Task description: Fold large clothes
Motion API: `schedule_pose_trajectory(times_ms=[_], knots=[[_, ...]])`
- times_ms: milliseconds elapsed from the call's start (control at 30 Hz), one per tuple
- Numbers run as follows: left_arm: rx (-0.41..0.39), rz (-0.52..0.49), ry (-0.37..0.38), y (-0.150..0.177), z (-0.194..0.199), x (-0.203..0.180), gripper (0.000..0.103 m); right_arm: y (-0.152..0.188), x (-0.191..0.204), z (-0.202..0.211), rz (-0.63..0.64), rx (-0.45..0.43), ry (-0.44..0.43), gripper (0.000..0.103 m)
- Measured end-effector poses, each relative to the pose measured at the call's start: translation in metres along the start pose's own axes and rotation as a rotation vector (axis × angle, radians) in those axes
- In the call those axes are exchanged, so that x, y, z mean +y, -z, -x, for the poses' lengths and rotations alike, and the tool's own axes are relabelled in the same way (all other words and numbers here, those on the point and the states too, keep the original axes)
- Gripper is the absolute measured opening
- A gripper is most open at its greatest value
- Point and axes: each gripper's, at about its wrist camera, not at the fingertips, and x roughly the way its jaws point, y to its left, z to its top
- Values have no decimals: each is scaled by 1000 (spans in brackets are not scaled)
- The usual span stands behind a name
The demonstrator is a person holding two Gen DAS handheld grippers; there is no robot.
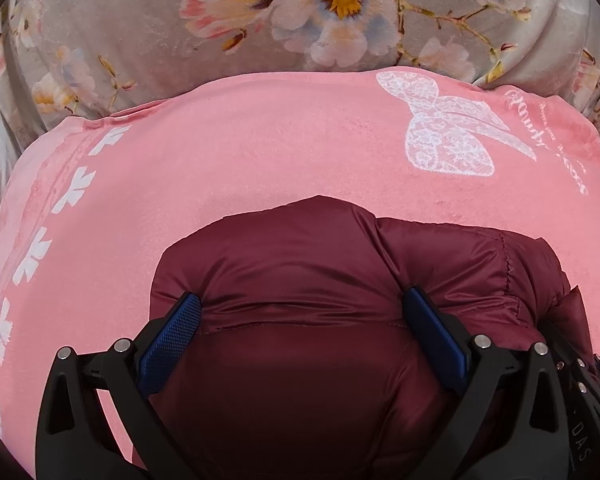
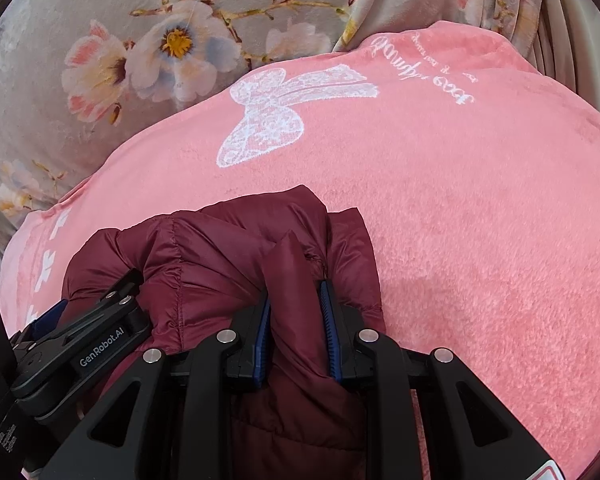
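A maroon puffer jacket (image 1: 300,264) lies bunched on a pink blanket (image 1: 220,168). My left gripper (image 1: 300,316) has its blue pads set wide on either side of a thick puffy fold of the jacket, pressing into it. My right gripper (image 2: 294,320) is shut on a narrower fold of the same jacket (image 2: 220,264), blue pads close together with fabric between them. The left gripper also shows at the left of the right wrist view (image 2: 80,328). The rest of the jacket is hidden below both grippers.
The pink blanket (image 2: 480,200) has a white lace bow print (image 1: 448,128) and white script, with white leaf marks (image 1: 32,260) along its left edge. Behind it lies grey floral bedding (image 1: 180,32), with pleated fabric at the far right (image 2: 560,40).
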Motion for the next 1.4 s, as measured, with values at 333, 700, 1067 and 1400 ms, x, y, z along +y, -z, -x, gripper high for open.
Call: schedule_pose_trajectory(times_ms=[333,700,1067,1400], knots=[[41,-9,69,0,14,14,98,-6,-50,23,-207,49,-212,30],[152,9,234,76,104,72,98,68,-63,123,-1,99,-181,35],[221,65,205,118,101,97,98,113,-60,141,-23,97,-152,4],[206,37,178,118,103,94,98,134,-79,130,-87,168,-118,6]])
